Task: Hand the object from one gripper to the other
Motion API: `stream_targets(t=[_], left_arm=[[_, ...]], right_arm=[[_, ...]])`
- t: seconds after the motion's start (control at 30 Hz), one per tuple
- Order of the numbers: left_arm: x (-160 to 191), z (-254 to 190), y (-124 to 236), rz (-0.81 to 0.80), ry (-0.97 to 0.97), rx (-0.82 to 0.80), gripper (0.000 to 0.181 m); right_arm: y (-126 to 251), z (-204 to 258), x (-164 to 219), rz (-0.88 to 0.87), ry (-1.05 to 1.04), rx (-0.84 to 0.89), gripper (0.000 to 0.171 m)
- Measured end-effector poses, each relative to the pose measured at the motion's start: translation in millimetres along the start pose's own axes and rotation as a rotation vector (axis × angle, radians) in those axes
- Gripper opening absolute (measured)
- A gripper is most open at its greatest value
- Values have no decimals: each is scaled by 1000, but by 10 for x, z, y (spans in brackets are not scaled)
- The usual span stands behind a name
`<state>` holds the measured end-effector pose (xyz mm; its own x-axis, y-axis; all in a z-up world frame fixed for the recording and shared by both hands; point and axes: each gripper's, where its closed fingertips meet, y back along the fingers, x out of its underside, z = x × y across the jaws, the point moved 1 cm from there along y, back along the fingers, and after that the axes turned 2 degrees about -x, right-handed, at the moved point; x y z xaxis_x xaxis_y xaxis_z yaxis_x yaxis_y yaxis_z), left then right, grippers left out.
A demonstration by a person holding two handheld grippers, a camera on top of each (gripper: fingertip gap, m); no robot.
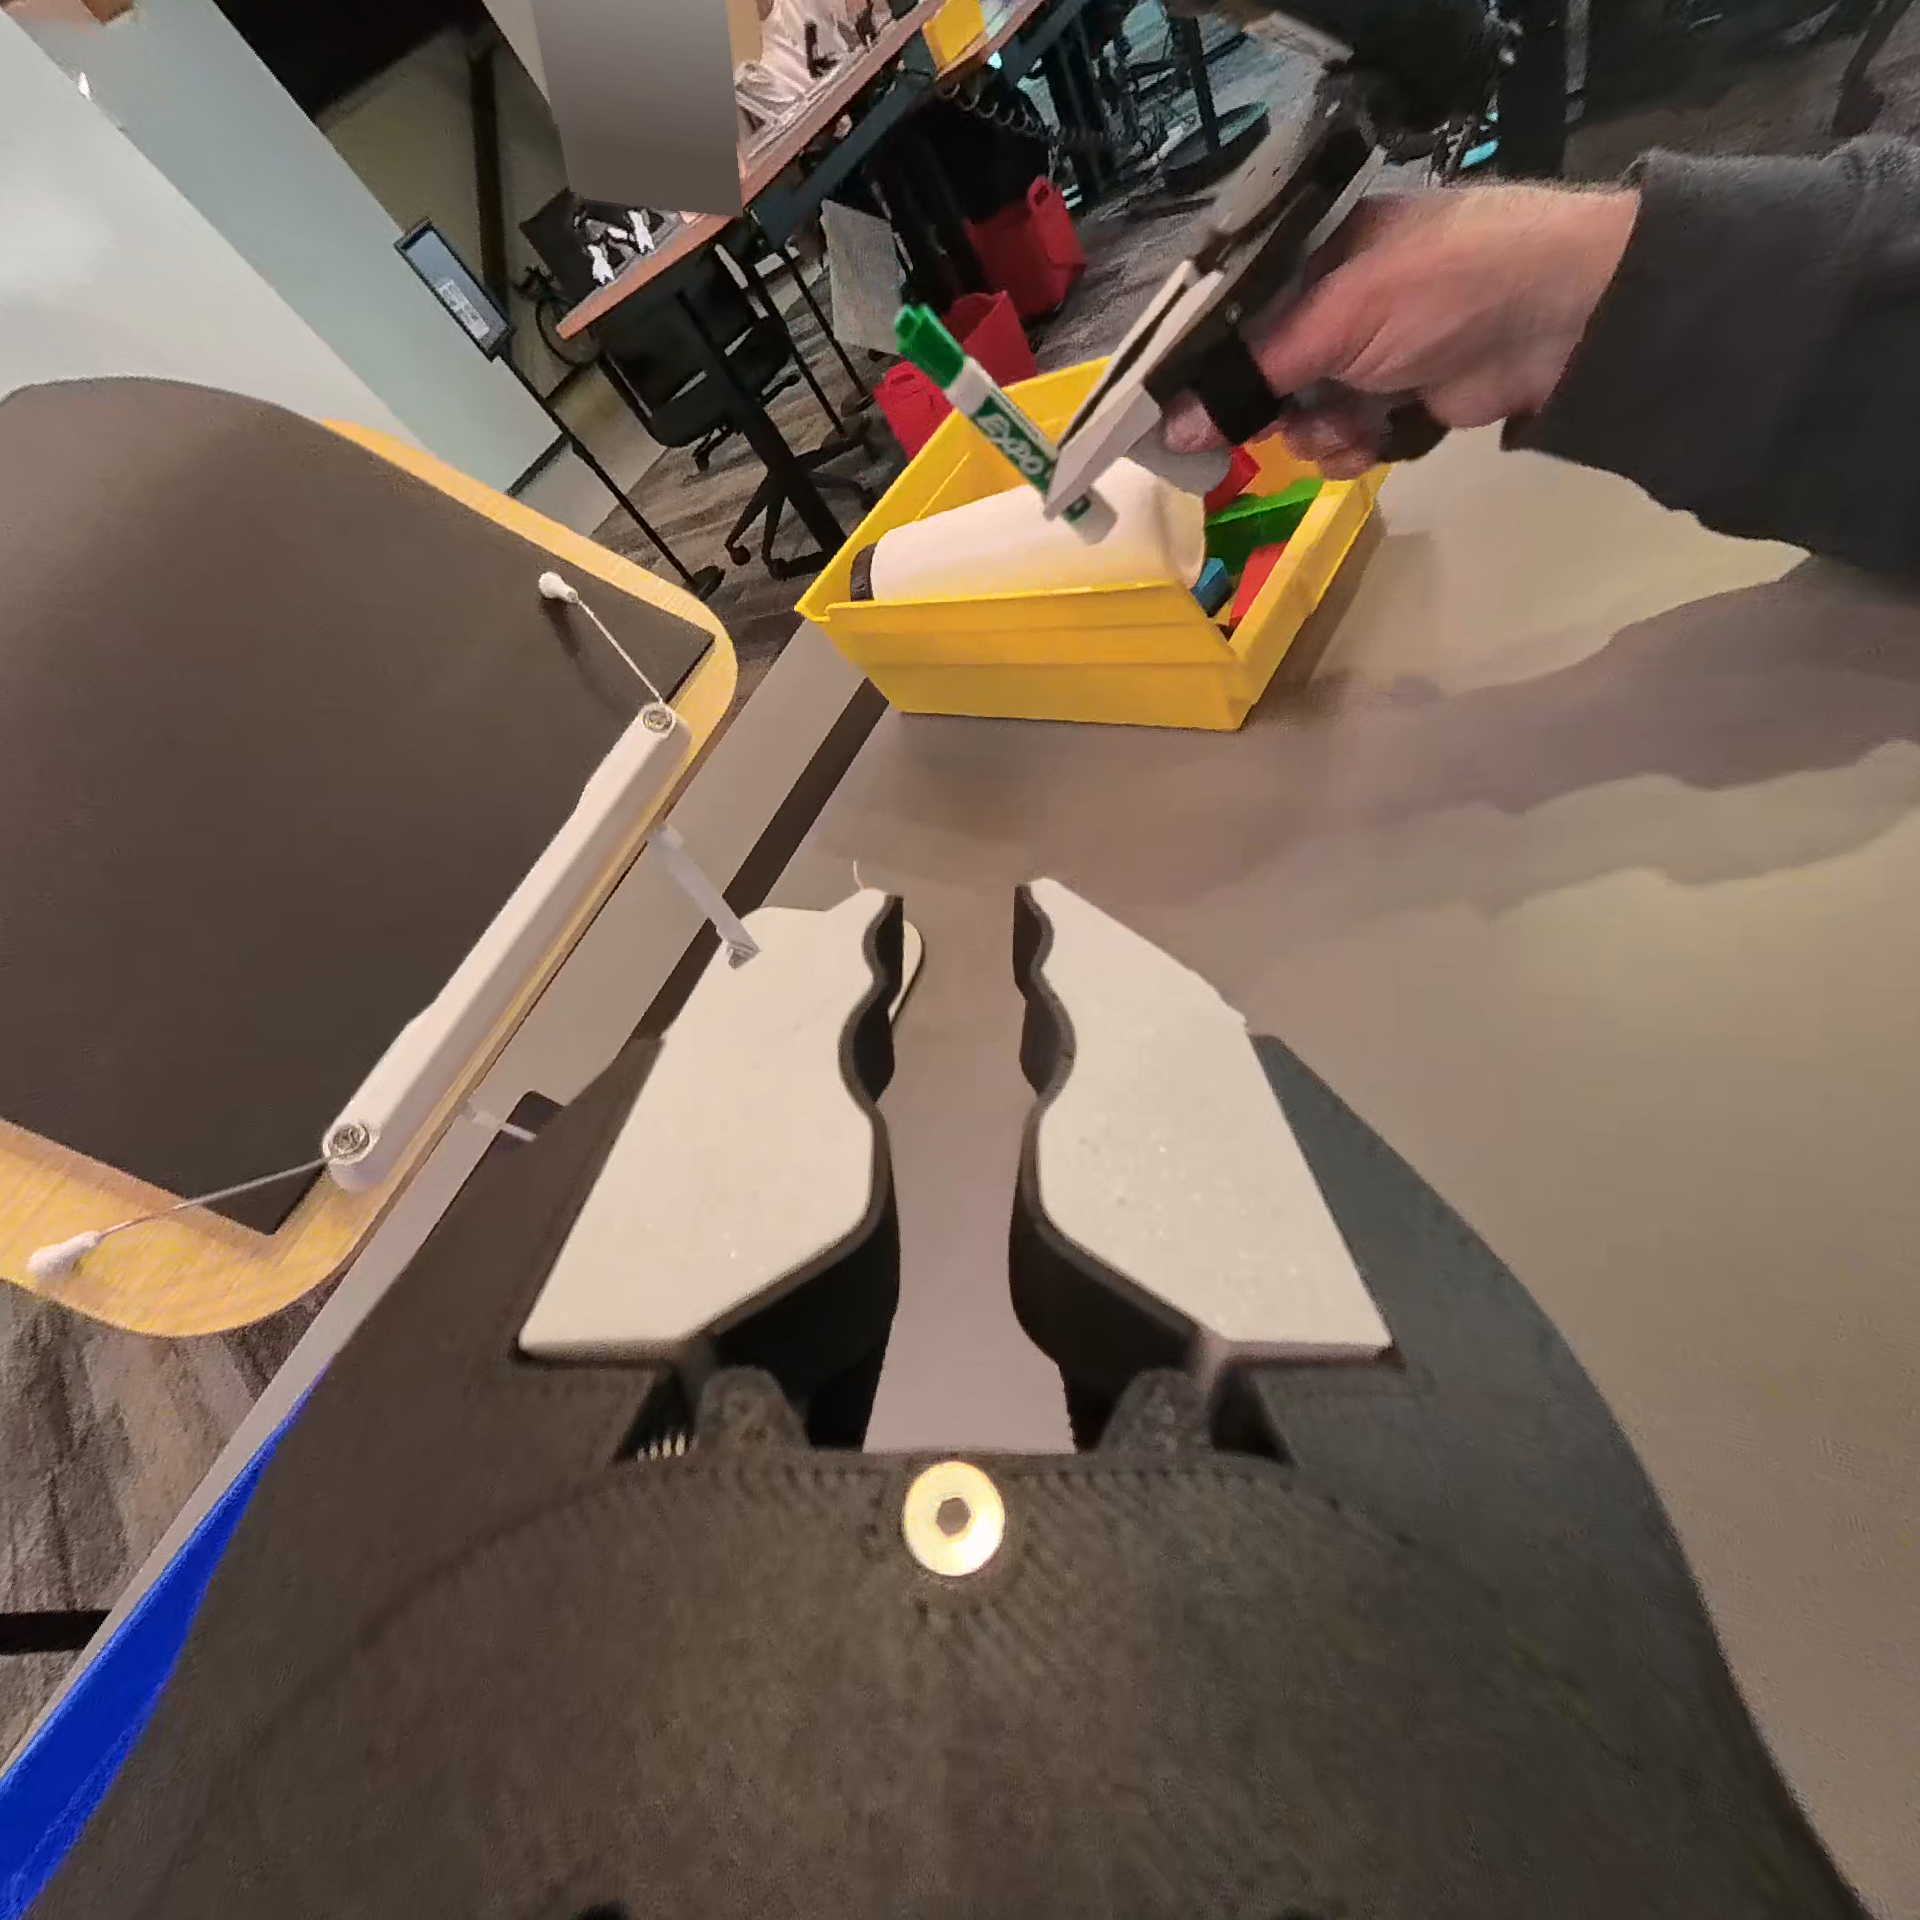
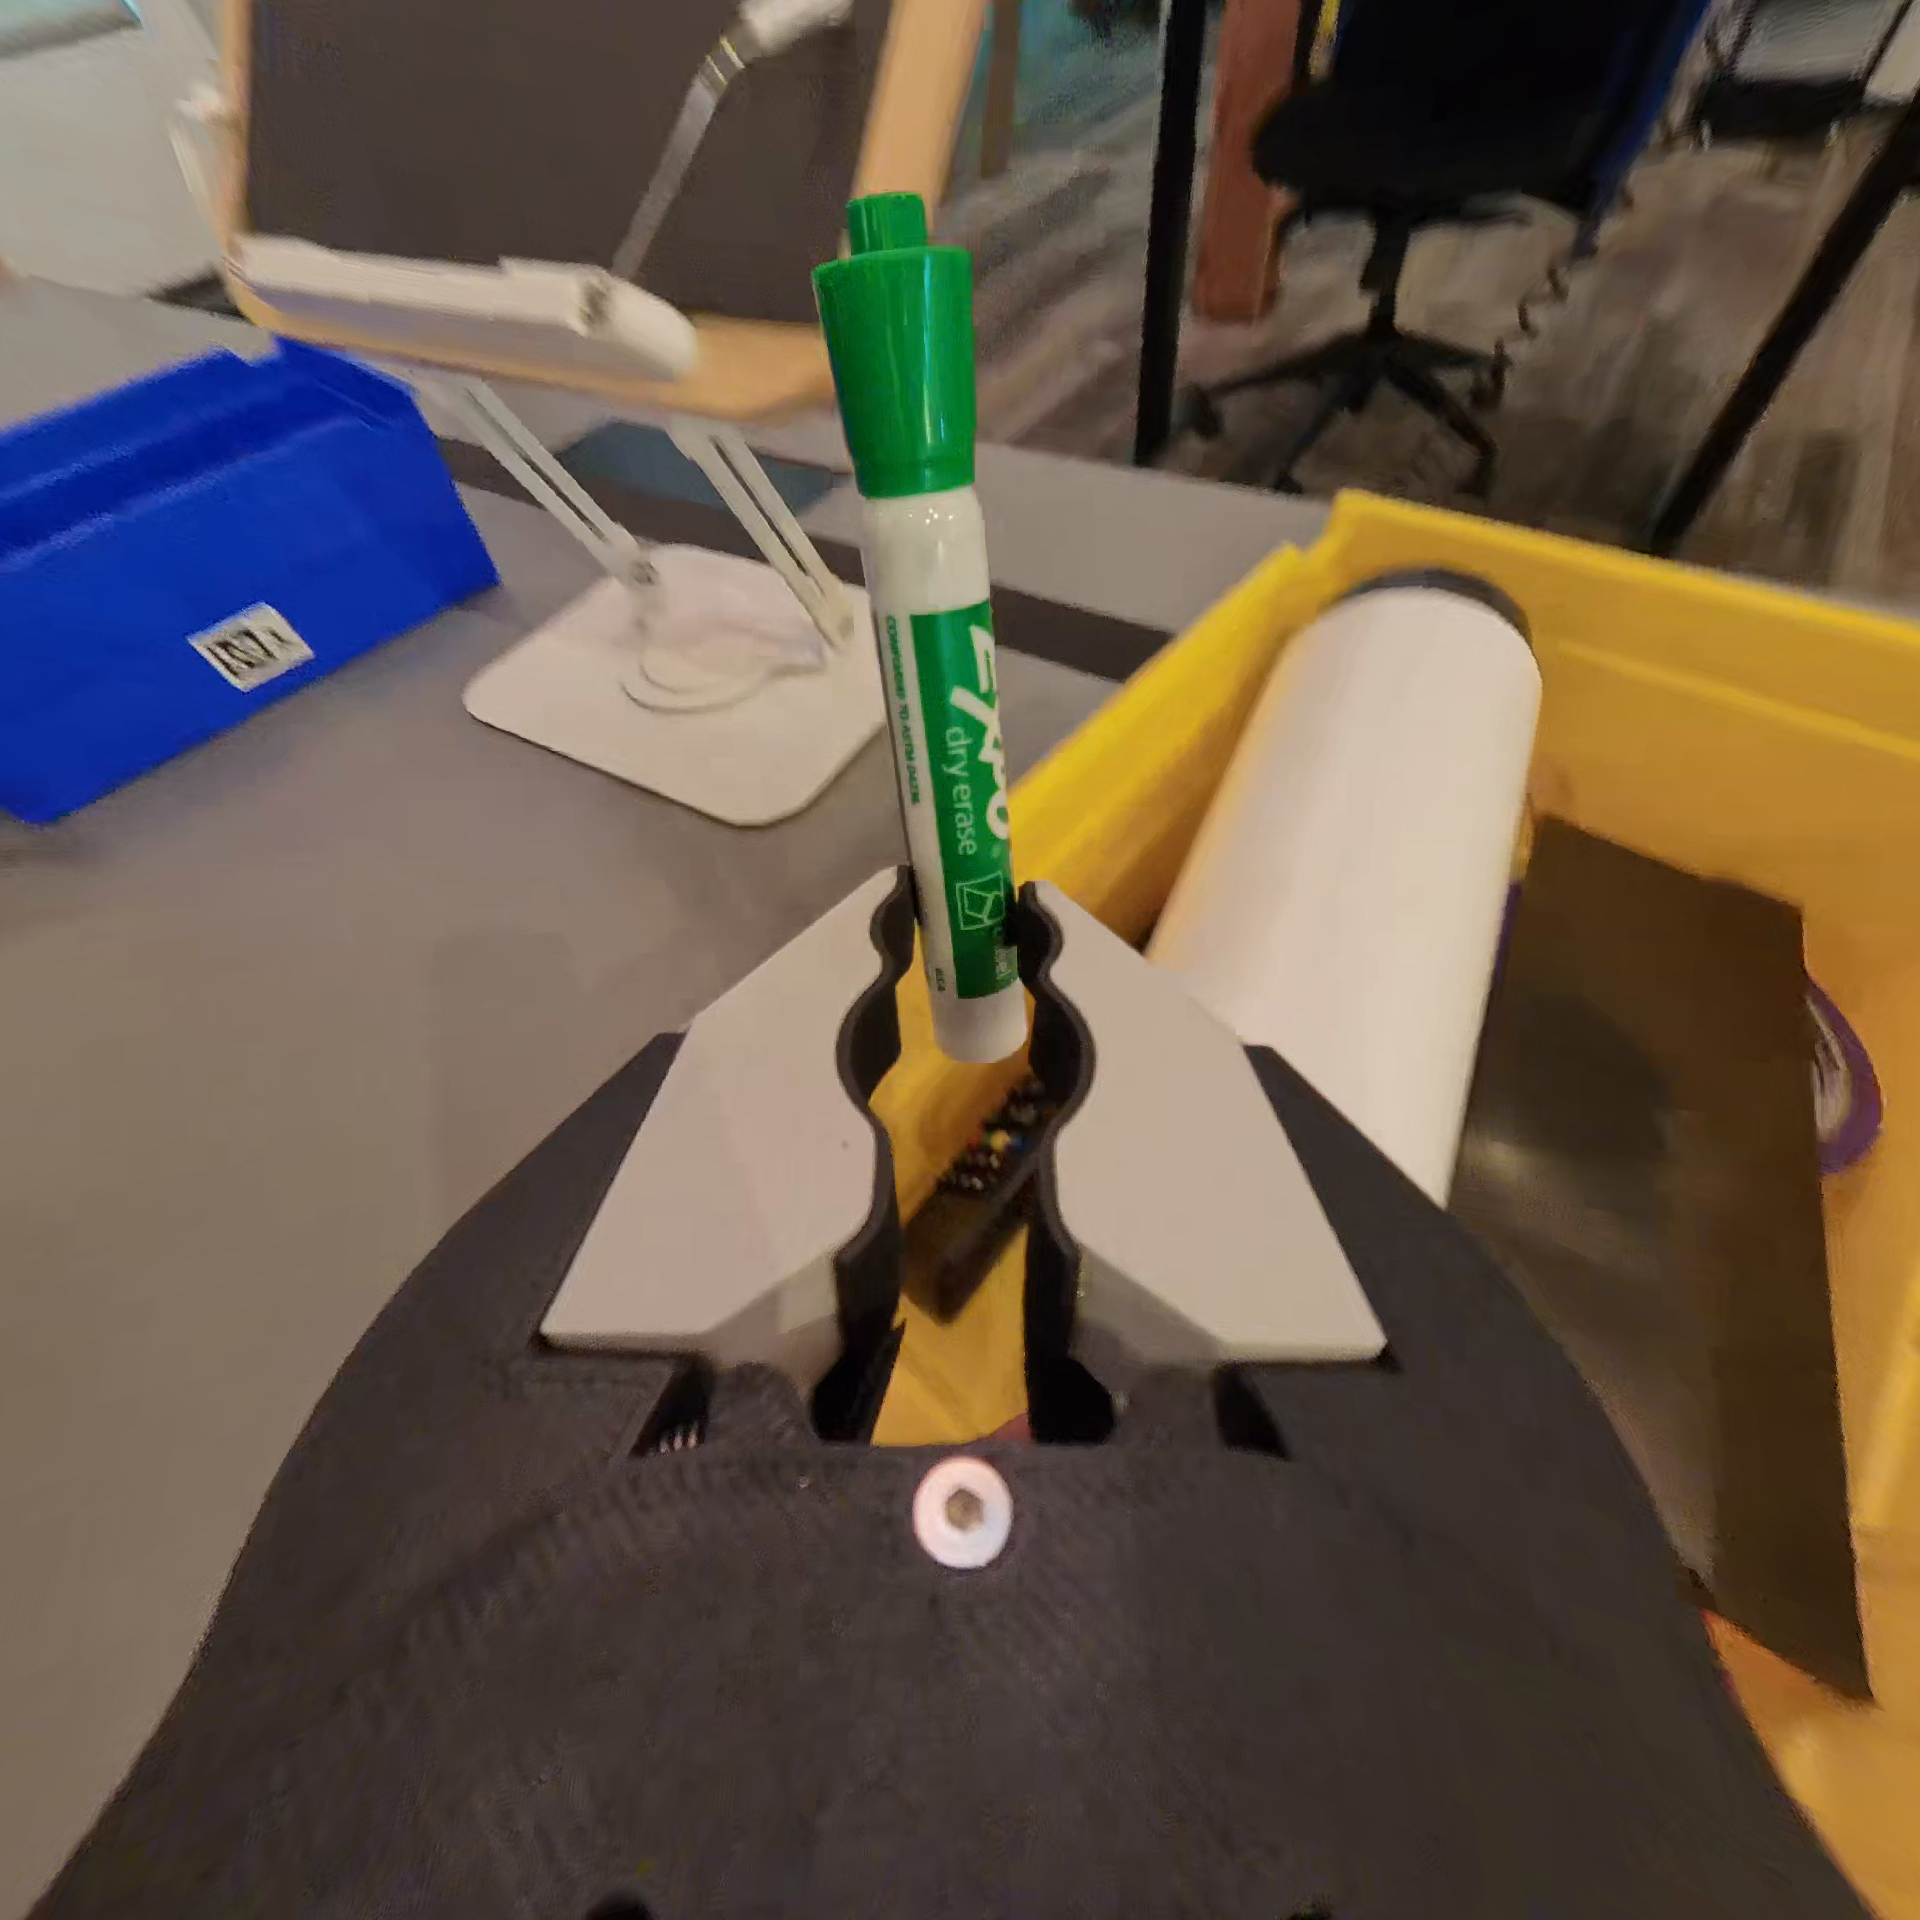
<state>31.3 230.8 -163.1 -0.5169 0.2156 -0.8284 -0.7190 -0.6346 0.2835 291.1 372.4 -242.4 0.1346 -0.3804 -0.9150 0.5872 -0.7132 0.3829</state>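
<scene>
Meanwhile right gripper (image 2: pixel 964 925) pinches marker (image 2: pixel 940 665) over yellow bin (image 2: pixel 1714 707); left gripper (image 1: pixel 958 935) fingers parted, empty.

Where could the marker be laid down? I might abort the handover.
Bare grey table lies between the left gripper and the yellow bin, and between the blue bin and the lamp base. The yellow bin is crowded: white cylinder, coloured blocks.
</scene>
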Motion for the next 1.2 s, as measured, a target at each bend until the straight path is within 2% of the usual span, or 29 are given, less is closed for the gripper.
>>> stream_targets(t=[0.1, 0.27, 0.33, 0.5, 0.6, 0.77, 0.93, 1.07, 1.2], left_arm=[[60, 13, 0, 25, -11, -14, 20], [149, 7, 13, 53, -2, -23, 20], [186, 9, 27, 64, 2, -25, 21], [286, 95, 107, 104, -14, -62, 22], [429, 259, 209, 162, -46, -127, 27], [792, 743, 538, 298, -61, -266, 32], [1220, 1285, 956, 471, -78, -417, 34], [1628, 1555, 1179, 601, -74, -463, 35], [2126, 1710, 1335, 735, 12, -445, 35]], right_arm=[[-29, -126, 163, 63, -47, 25, 16], [-98, -78, 289, 129, -70, -10, 16], [-111, -45, 277, 126, -55, -14, 22], [-23, -24, 78, 20, -28, -25, 27], [85, 57, -163, -108, 45, -31, 27], [145, 227, -349, -220, 139, -62, 29], [80, 326, -351, -232, 201, -67, 29], [-4, 365, -303, -221, 239, -61, 28], [-67, 430, -273, -209, 285, -60, 27]])
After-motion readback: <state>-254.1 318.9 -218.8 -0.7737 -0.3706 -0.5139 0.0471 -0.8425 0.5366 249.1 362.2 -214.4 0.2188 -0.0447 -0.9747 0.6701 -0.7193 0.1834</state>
